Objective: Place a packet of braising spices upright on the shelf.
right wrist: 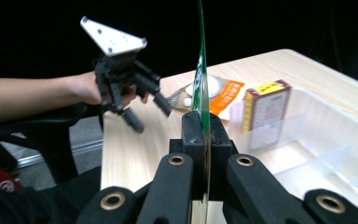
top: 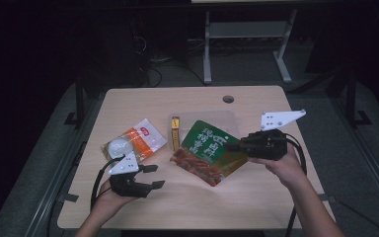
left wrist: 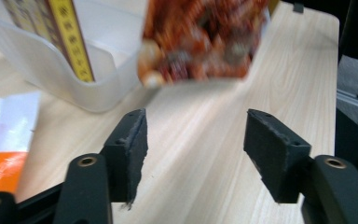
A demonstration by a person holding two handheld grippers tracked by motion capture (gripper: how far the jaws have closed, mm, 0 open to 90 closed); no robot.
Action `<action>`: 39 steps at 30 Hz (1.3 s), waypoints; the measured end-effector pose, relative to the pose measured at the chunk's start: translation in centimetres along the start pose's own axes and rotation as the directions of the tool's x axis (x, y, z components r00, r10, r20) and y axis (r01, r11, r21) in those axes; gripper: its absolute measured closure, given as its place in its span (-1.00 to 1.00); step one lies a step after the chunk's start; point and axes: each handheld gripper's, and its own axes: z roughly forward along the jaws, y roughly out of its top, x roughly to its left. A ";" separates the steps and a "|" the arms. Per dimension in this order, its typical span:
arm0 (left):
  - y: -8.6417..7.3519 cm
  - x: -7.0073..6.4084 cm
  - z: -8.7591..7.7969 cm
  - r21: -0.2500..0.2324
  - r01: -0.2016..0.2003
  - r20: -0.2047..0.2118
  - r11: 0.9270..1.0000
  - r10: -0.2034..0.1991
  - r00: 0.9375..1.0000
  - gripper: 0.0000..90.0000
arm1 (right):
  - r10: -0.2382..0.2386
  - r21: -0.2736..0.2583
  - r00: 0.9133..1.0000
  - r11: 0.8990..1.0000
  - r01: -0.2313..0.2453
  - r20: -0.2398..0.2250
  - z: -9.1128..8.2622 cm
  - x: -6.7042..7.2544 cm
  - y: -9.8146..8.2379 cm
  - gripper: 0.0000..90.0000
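Starting at the left, the left gripper (top: 153, 177) is hovering low over the pale wood-grain desk (top: 187, 202) with its jaws spread apart and nothing between them. Just beyond it, a glossy orange-and-white packet (top: 135, 139) with a small red label, too small to read, is lying flat on the desk. Right of that packet, a slim yellow-edged carton (top: 175, 132) is standing on end inside a clear plastic tub (left wrist: 51, 70); its print is not legible. Further right, the green and red snack pouch (top: 208, 150) is carrying large pale Chinese characters on its green upper panel, while its lower part is showing reddish-brown strips. The right gripper (top: 229, 146) is clamping the pouch's right edge, jaws pressed tight on the thin foil, so the pouch is hanging out leftward from its tips, above the desk and partly over the tub.
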 end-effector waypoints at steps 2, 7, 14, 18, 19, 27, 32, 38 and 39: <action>0.0 0.0 0.3 0.027 -0.011 0.012 1.000 0.011 1.000 -0.19 | -0.006 -0.005 0.999 1.000 0.007 0.041 -0.8 0.0 0.6 1.00; -0.1 0.0 0.6 0.034 -0.013 0.016 0.999 0.013 1.000 -0.25 | -0.015 -0.013 0.996 1.000 0.016 0.092 -1.7 -0.2 1.5 1.00; -0.4 -0.1 1.2 0.061 -0.010 0.010 0.998 0.009 1.000 -0.43 | -0.003 -0.024 0.985 1.000 0.007 0.171 -2.7 -0.8 3.1 1.00; -0.4 0.1 1.4 0.071 -0.016 0.011 0.997 0.015 1.000 -0.49 | 0.027 -0.037 0.978 0.999 -0.019 0.207 -2.9 -1.6 3.8 1.00; -0.5 0.1 1.4 0.072 -0.019 0.009 0.997 0.018 1.000 -0.50 | 0.033 -0.040 0.976 0.999 -0.025 0.216 -2.9 -1.9 4.0 1.00; -0.9 0.0 1.8 0.089 -0.002 0.017 0.996 0.000 1.000 -0.51 | 0.057 -0.018 0.951 0.998 -0.054 0.304 -2.8 -4.0 5.2 1.00; -0.9 0.0 2.0 0.094 -0.009 0.018 0.996 0.008 1.000 -0.52 | 0.064 -0.003 0.933 0.998 -0.067 0.354 -2.4 -5.5 6.0 1.00; -1.0 0.0 2.2 0.106 -0.028 0.022 0.994 0.026 0.999 -0.54 | 0.076 0.006 0.924 0.996 -0.085 0.374 -1.8 -6.4 6.6 1.00; -1.1 -0.1 2.3 0.105 -0.030 0.023 0.994 0.028 0.999 -0.55 | 0.081 0.005 0.921 0.996 -0.090 0.380 -1.7 -6.6 6.7 1.00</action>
